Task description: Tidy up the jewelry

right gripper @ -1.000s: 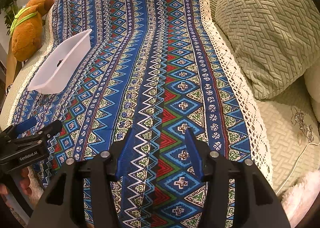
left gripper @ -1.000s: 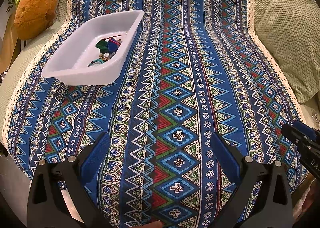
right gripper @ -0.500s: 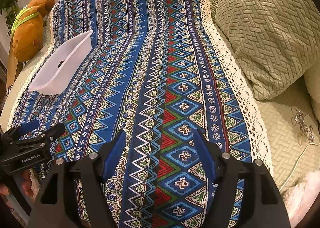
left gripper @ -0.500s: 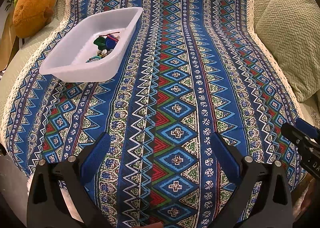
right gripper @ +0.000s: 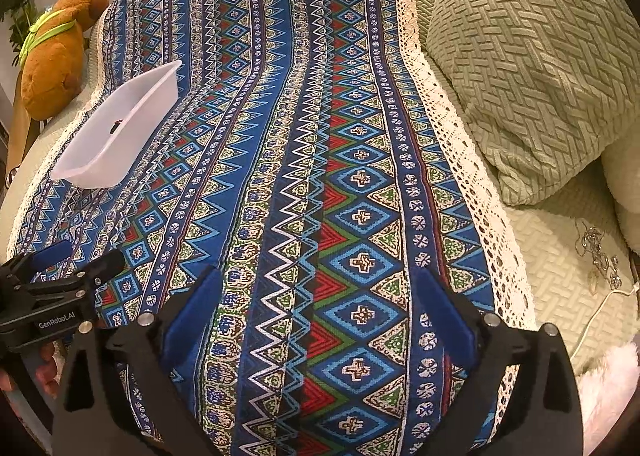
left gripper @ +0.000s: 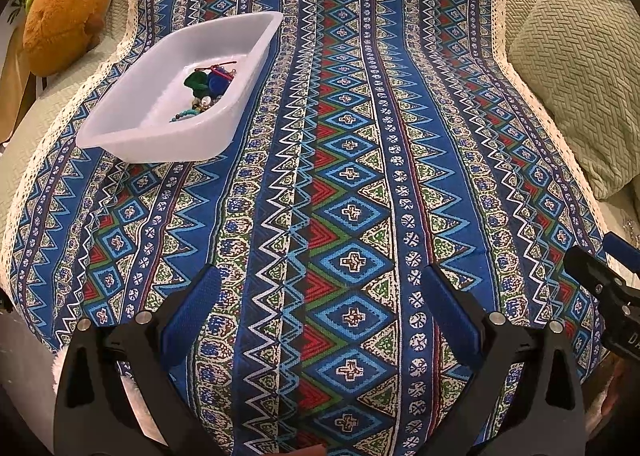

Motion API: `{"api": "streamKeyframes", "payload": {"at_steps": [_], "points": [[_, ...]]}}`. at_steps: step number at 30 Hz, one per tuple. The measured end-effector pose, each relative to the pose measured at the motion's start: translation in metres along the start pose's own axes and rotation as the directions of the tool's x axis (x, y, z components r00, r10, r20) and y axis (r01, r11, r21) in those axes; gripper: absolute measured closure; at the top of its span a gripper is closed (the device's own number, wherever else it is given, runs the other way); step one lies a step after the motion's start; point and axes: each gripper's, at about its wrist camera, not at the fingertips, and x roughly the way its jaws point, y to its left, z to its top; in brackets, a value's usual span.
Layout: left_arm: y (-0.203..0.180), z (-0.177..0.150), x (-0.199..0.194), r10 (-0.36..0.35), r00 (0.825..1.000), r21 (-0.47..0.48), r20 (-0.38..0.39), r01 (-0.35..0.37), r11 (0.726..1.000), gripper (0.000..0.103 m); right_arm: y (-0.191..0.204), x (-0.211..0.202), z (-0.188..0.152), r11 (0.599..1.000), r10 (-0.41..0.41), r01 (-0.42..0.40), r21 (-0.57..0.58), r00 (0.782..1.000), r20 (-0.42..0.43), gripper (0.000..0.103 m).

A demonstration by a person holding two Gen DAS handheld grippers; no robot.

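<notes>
1. The patterned cloth [left gripper: 360, 176] covers the bed; no jewelry lies on it.
2. The white tray [left gripper: 132, 136] already holds the jewelry [left gripper: 208, 84] (beads, mostly).
3. The left claw [left gripper: 320, 288] and the right claw [right gripper: 316, 284] are both released, so I judge the next move is to reach the silver chains [right gripper: 598, 256] on the green cover.

Matt translucent plastic tray [left gripper: 160, 144] on woven patterned cloth [left gripper: 360, 176]; plush bear [left gripper: 64, 20].

Patterned cloth [left gripper: 360, 176] lies bare; only the tray [left gripper: 160, 136] seemingly obstructs.

Bright, even indoor light, soft shadows, sharp ctr, heavy fisheye warp w/ dark corners.
</notes>
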Motion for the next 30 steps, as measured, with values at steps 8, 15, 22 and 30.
{"api": "streamKeyframes", "payload": {"at_steps": [8,15,22,30], "points": [[-0.0012,0.0004,0.0012,-0.001,1.0,-0.001,-0.004,0.001,1.0,0.005,0.0008,-0.0007,-0.0009,1.0,0.001,-0.001,0.0,1.0,0.001,0.007],[0.0011,-0.0006,0.0021,-0.004,1.0,-0.001,-0.006,0.004,1.0,0.005,0.0013,-0.0007,-0.0009,1.0,0.001,-0.001,0.0,1.0,0.001,0.007],[0.0004,-0.0005,0.0026,-0.003,1.0,-0.001,-0.007,0.003,1.0,0.005,0.0013,-0.0008,-0.0015,1.0,0.001,-0.001,0.001,1.0,0.0,0.007],[0.0012,-0.0027,-0.0016,-0.003,1.0,0.009,0.028,0.003,1.0,0.005,0.0008,-0.0003,-0.0013,1.0,0.002,-0.002,0.001,1.0,0.0,0.007]]}}
